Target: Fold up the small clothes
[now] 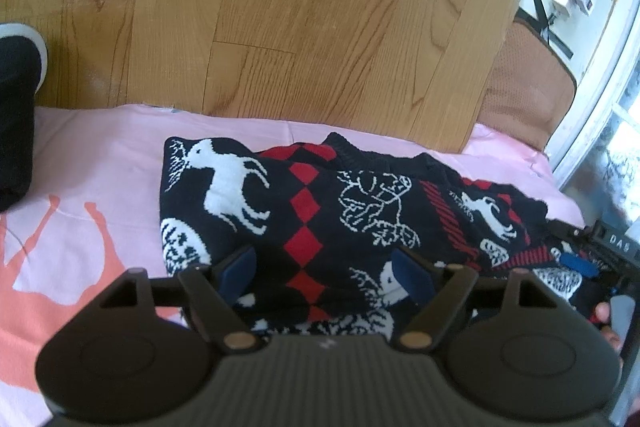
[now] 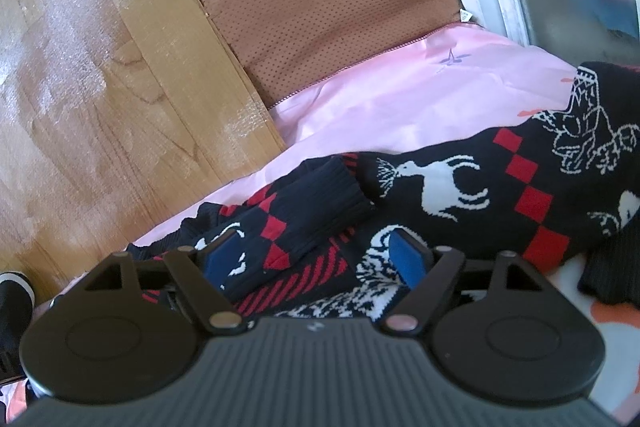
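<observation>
Both the left tool (image 1: 326, 273) and the right tool (image 2: 310, 259) are hovering released, pads spread, just above the reindeer-patterned sweater (image 1: 304, 211) lying rumpled on the pink sheet (image 1: 100, 155) directly ahead, so the next fold is likely calling for pinching its loose sleeve (image 2: 316, 203).

The sweater's (image 1: 320, 211) near hem is hidden behind the left gripper's (image 1: 326, 277) body, and its right sleeve runs out under the other tool at the frame's right edge. In the right wrist view the right gripper (image 2: 316, 259) covers the sleeve's (image 2: 304, 211) near part; the sweater's far-right side is cut off.
</observation>
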Tool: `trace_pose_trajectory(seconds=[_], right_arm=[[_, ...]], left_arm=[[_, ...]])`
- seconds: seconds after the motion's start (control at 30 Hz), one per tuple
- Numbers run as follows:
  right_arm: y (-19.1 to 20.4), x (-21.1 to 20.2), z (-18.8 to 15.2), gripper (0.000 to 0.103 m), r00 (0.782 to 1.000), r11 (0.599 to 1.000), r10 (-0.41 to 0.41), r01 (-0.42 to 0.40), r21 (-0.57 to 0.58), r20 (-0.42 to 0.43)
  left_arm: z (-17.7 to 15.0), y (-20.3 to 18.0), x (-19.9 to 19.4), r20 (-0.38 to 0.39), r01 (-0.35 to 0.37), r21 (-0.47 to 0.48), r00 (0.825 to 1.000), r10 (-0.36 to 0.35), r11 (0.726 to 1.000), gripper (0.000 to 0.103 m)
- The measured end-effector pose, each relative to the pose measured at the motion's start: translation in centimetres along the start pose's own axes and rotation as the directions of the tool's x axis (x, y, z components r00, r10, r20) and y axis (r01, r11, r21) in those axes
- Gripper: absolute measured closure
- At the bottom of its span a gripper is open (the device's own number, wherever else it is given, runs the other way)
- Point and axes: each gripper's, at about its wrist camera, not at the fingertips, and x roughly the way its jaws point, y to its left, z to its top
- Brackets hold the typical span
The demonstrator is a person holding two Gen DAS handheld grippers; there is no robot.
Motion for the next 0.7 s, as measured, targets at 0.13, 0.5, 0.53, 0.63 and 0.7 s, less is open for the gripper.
trace_pose_trajectory(seconds=[0.13, 0.5, 0.53, 0.63, 0.7], right_arm=[[-0.3, -0.1, 0.0, 0.02, 1.0, 1.0, 0.001, -0.001, 0.018, 0.003], [-1.0, -0.1, 0.1, 0.02, 1.0, 0.997, 0.017, -0.017, 0.069, 0.008], [-1.0, -0.1, 0.1, 0.02, 1.0, 0.998, 0.019, -0.02, 0.067, 0.006], [-1.0, -0.1, 0.2, 0.022, 1.0, 0.998, 0.021, -0.02, 0.065, -0.002], [-1.5, -1.1, 0.8, 0.025, 1.0, 0.997, -0.014, 0.013, 0.077, 0.017]], left_arm=[[0.4, 1.2, -1.1, 0.055, 0.032, -0.084, 0.998, -0.027, 0.996, 0.025], [-0.1, -1.3, -0.1, 0.039, -0.136, 0.087, 0.99, 0.133, 0.987, 0.023], [0.0, -1.0, -0.1, 0.04, -0.125, 0.075, 0.992, 0.122, 0.989, 0.023], [-0.1, -0.8, -0.2, 0.039, -0.116, 0.068, 0.993, 0.113, 0.991, 0.022], [-0.1, -1.0, -0.1, 0.038, -0.12, 0.077, 0.992, 0.117, 0.99, 0.02]])
